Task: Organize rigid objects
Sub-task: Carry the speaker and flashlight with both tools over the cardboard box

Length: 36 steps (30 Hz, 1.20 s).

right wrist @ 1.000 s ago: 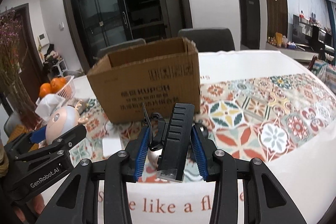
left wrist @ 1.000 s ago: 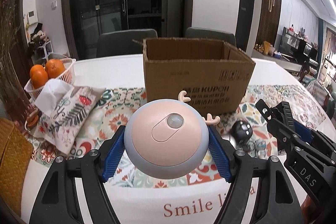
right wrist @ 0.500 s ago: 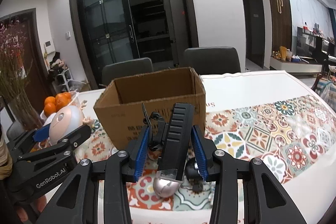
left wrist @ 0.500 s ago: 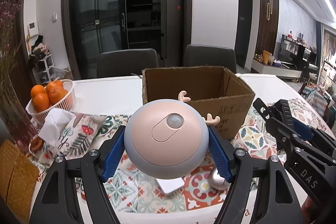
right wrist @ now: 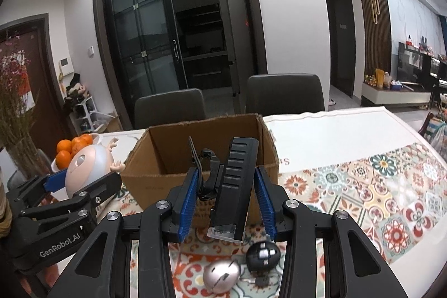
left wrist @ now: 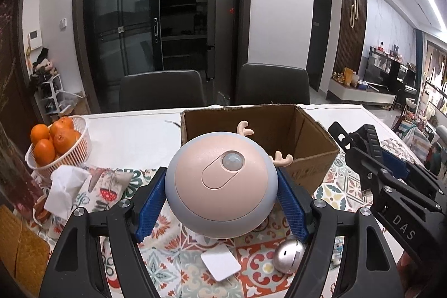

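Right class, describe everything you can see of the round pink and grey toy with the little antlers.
The round toy is a smooth, plastic-looking ball: a pale pink face set in a blue-grey shell, with an oval raised panel holding a small domed lens. Two beige antlers stick out near its top. It is lifted off the patterned tablecloth, clamped between the blue pads of the left gripper, which press its two sides. It hangs in front of the open cardboard box.

- My left claw (left wrist: 222, 203): matt black plastic, ribbed blue pads.
- Round lamp (left wrist: 220, 183) in it: smooth matt plastic, pink face, grey rim.
- Box (right wrist: 156, 158): rough brown cardboard, ragged rim.
- Worktop (right wrist: 391, 186): smooth patterned cloth.
- Silver egg-shape (right wrist: 222, 275): satin metallic sheen.
- Basket (left wrist: 75, 151): white plastic lattice.
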Tool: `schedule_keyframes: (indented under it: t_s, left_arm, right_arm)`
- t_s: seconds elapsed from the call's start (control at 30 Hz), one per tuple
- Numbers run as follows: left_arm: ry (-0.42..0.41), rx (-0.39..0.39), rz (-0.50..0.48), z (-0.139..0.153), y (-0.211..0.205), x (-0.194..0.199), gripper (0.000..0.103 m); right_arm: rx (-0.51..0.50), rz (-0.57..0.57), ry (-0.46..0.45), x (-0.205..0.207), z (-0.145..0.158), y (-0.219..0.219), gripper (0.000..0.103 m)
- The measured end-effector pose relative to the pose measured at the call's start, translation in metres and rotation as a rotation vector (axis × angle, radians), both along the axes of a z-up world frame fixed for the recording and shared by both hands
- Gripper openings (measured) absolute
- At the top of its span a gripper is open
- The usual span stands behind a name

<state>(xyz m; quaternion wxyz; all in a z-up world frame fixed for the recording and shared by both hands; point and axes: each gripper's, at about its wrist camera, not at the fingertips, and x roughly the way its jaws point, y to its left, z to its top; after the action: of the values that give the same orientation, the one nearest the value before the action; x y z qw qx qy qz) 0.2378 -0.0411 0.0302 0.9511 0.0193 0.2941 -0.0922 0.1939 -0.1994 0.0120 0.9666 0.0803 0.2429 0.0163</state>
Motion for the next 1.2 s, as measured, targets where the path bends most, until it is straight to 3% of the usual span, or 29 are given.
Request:
schedule_keyframes:
  t_s: [0.37,0.7,1.2]
  left_arm:
    - [0.022,0.017,-0.018,0.019,-0.008,0.036,0.075]
    - [0.054,0.029,-0.020,0.023,-0.012,0.069,0.075]
    - [0.198,0.045,-0.024,-0.004,-0.021,0.121,0.075]
  right_arm:
    - [-0.025,0.015,-0.007,0.031,0.019,-0.003,0.041]
    - [-0.016,0.050,0.043,0.059,0.019,-0.008,0.041]
    - [-0.040,0.102,0.170,0.111,0.003,-0.007,0.041]
